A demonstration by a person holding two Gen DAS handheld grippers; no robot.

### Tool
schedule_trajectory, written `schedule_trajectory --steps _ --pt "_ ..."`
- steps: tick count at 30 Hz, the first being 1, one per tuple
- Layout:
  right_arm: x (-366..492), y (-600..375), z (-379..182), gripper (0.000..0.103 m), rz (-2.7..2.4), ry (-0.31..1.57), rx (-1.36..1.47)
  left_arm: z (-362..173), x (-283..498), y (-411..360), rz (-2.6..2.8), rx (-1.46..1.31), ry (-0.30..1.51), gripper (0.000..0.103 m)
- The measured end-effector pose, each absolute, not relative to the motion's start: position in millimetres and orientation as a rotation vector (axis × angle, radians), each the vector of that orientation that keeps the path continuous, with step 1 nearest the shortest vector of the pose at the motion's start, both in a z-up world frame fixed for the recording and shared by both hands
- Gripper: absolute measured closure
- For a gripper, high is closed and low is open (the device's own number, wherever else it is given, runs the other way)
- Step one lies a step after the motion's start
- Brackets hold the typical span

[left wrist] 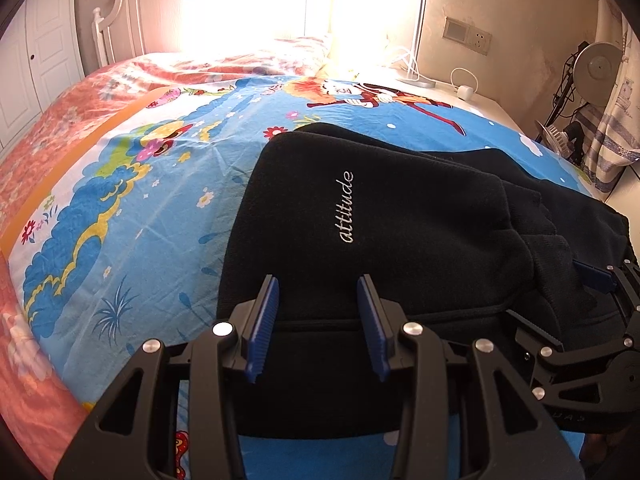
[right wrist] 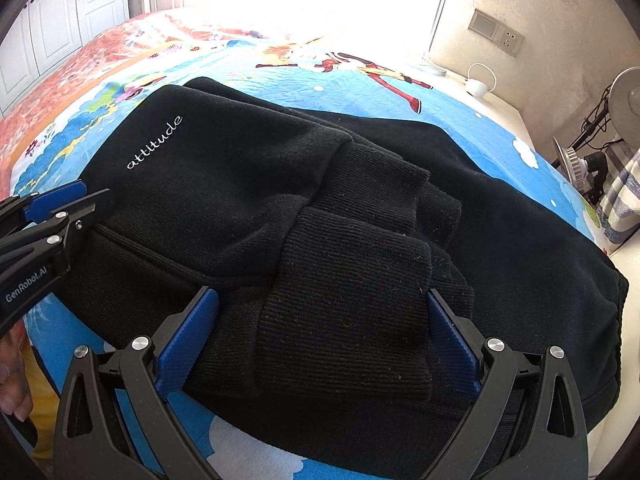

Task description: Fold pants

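Pants [right wrist: 280, 200]: thick, soft, floppy fleece. Your left gripper [left wrist: 318, 288] and right gripper [right wrist: 322, 308] gape, holding nothing; pinch the near folded edge.

A home bedroom: cartoon-print bed [left wrist: 120, 184], white headboard [left wrist: 120, 12], wardrobe doors [left wrist: 24, 80].

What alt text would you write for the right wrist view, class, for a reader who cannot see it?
Black pants, folded with ribbed cuffs on top and "attitude" embroidered in white, lie on a cartoon-print bedsheet. The right gripper is open, its blue pads either side of a cuff; the left gripper reaches in from the left edge.
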State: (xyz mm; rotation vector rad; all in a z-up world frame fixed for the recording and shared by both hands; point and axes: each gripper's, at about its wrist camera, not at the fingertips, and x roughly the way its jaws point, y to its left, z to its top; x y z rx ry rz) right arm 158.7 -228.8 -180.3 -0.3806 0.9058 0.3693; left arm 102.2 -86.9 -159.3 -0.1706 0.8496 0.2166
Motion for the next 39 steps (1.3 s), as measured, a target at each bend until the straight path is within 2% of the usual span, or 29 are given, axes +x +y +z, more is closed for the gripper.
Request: schedule_trajectory --steps 1,3,7,13,18,20,22,25,28,31,34,35,37,39 --pt "158.8 -228.9 -180.3 0.008 0.369 0.906 -0.38 -153.9 97.8 -80.8 0.208 -0.217 0.822 0.059" --pt "158.8 -228.9 -180.4 0.008 0.369 0.906 -0.379 -144.8 86.2 -61.9 0.217 -0.318 0.762 0.043" --pt "158.6 -228.5 -181.1 0.008 0.371 0.91 -0.374 -151.8 72.7 -24.2 0.135 -0.479 0.753 0.042" --pt "166.3 -229.5 -175.9 0.007 0.39 0.967 -0.358 -193.1 58.9 -6.1 -0.007 -0.701 0.819 0.039" --pt "190.9 -259.0 -143.7 0.008 0.46 1.013 -0.132 -204.6 57.7 -2.5 -0.077 -0.765 0.803 0.039" --pt "209.0 -289.4 -127.4 0.012 0.416 0.997 0.016 -205.6 57.8 -0.8 -0.09 -0.786 0.798 0.039" --pt "229.2 -324.3 -117.1 0.024 0.344 1.003 0.141 -206.2 58.1 0.4 -0.101 -0.792 0.791 0.037" --pt "244.1 -346.7 -106.4 0.025 0.306 0.997 0.143 -205.7 59.2 -2.5 -0.123 -0.776 0.779 0.03" --pt "240.4 -328.3 -105.9 0.025 0.372 1.002 0.066 -204.1 63.2 -7.4 -0.142 -0.749 0.772 0.023" --pt "235.6 -298.8 -119.1 0.025 0.427 1.03 0.007 -203.4 64.7 -9.7 -0.136 -0.737 0.77 0.025" --pt "230.1 -265.1 -126.5 0.025 0.504 1.067 -0.021 -204.8 62.6 -5.6 -0.12 -0.734 0.788 0.042" --pt "228.0 -250.4 -125.9 0.024 0.542 1.078 -0.039 -205.5 61.3 -3.0 -0.131 -0.75 0.785 0.044" --pt "225.3 -217.7 -123.1 0.013 0.618 1.117 -0.063 -208.5 58.7 3.6 -0.151 -0.803 0.776 0.045" --pt "226.9 -188.1 -120.9 0.013 0.664 1.157 -0.062 -210.4 57.5 8.3 -0.154 -0.849 0.76 0.043"
